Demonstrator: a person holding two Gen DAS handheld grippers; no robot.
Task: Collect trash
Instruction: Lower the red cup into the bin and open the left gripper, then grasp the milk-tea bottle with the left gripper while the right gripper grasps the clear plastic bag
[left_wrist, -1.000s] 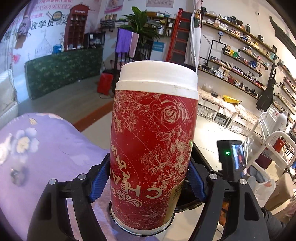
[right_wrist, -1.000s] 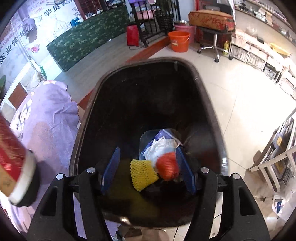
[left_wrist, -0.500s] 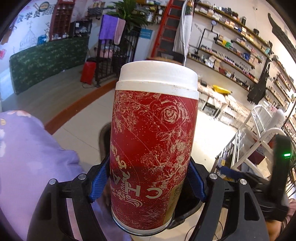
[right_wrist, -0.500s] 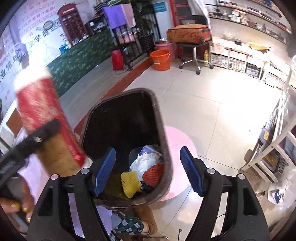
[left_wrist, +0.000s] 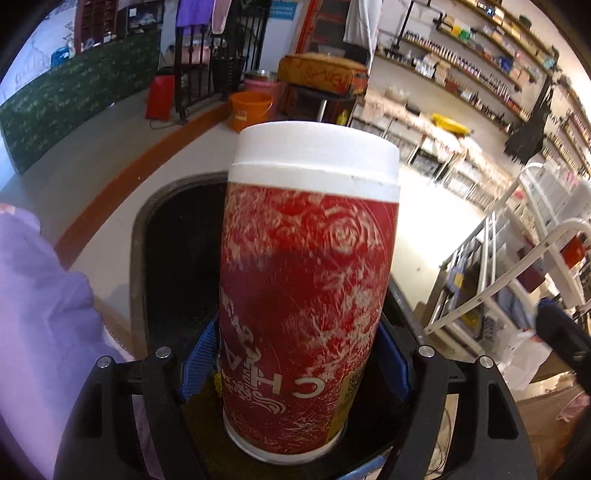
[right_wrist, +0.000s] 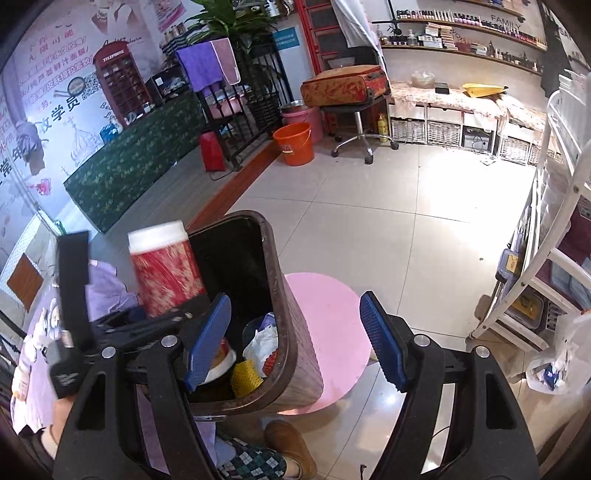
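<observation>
While left claw (left_wrist: 295, 365) clamps red canister (left_wrist: 306, 295), right claw (right_wrist: 295, 343) gapes above tiled floor (right_wrist: 406, 221)

The trash bin (right_wrist: 295, 332) stands open-topped, its dark upper half free, so there is room to come down into it from above. Its bottom is crowded: white crumpled paper (right_wrist: 264, 341), a yellow foam net (right_wrist: 246, 376) and a round white container (right_wrist: 221, 360). The red canister (right_wrist: 166, 269) and the left gripper (right_wrist: 147, 325) block the bin's left rim. The pink mat (right_wrist: 332, 332) and tiled floor (right_wrist: 424, 240) on the right are open. Farther right, a white rack (right_wrist: 535, 288) closes that side.
</observation>
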